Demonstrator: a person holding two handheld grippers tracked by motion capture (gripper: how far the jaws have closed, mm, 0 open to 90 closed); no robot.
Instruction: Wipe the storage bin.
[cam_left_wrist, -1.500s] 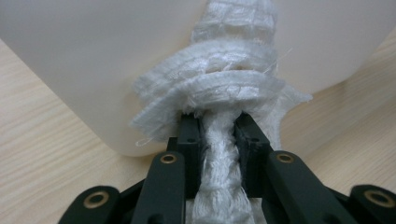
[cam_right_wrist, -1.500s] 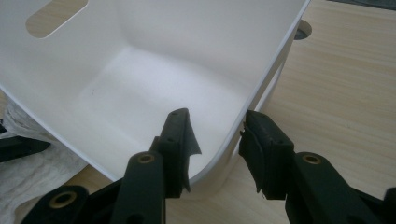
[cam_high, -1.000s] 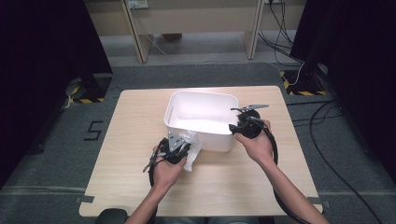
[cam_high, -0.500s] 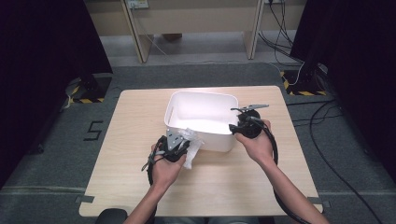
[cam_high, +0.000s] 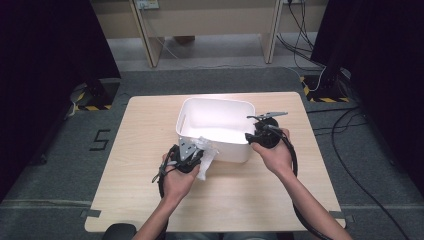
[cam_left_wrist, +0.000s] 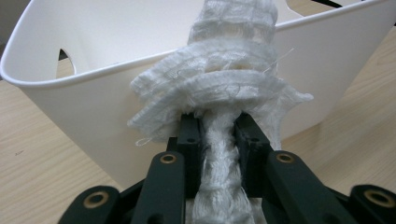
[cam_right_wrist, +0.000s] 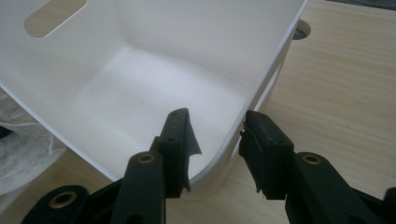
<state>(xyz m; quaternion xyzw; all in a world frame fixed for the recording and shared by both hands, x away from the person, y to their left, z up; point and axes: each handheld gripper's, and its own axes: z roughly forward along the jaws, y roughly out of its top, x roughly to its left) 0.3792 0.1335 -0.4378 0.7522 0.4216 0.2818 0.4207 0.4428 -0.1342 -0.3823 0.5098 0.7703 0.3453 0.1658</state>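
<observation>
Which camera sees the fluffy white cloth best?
The left gripper view: the white cloth is close up, bunched and pinched between that gripper's jaws in front of the white tub. The high view shows it small beside the left gripper. The right gripper view catches just a corner at its left edge.

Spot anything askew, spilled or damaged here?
Nothing spilled or broken. The white cloth is bunched and frayed at its edges, pinched in the left claw against the bin wall, outside it. The right claw straddles the bin's rim; the bin sits upright.

Wooden table (cam_high: 150, 125) w/ white bin (cam_high: 220, 145) sitting on it.
</observation>
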